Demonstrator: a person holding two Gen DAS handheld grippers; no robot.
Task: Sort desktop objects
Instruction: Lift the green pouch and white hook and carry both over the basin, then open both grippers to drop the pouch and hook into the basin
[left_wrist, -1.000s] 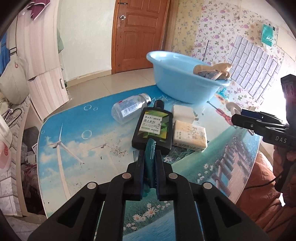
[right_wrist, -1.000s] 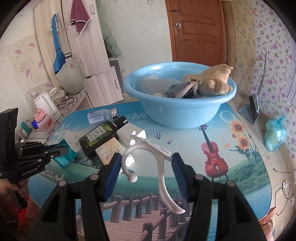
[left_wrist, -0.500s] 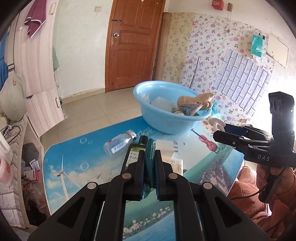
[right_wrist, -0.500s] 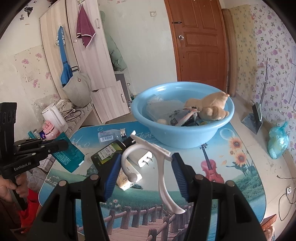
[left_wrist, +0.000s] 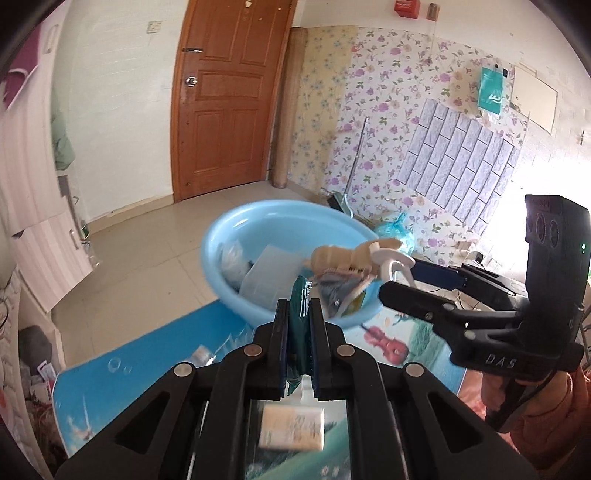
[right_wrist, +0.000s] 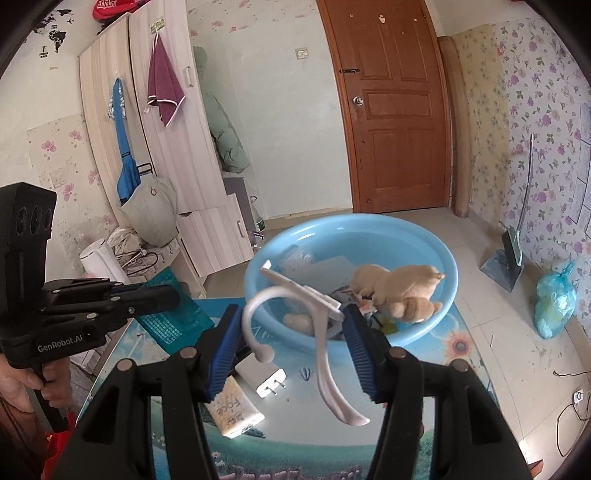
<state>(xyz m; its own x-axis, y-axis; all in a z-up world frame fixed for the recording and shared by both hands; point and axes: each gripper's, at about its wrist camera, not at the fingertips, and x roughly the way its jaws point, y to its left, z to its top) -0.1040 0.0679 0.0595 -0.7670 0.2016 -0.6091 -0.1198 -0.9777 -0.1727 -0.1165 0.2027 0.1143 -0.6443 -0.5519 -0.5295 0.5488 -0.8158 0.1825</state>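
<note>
room: wooden door and floral wallpaper behind, printed blue surface below, with the blue basin sitting at its far end.
change: both hands have lifted off the surface in the last second and the basin now fills the middle of both views, where before it sat farther back.
left tongs: clamped tight on a flat teal packet, held edge-up, its tip level with the basin's near rim in this view.
right tongs: pinching a white plastic hook across its curve, hanging just in front of the basin.
basin contents: a tan plush toy, clear packaging and other bits already inside.
left behind: a white charger plug and a cream soap box on the surface beneath the tongs.
meaning: looks like the carry leg, two items nearly over the basin, drops likely next, then back for the leftovers.
</note>
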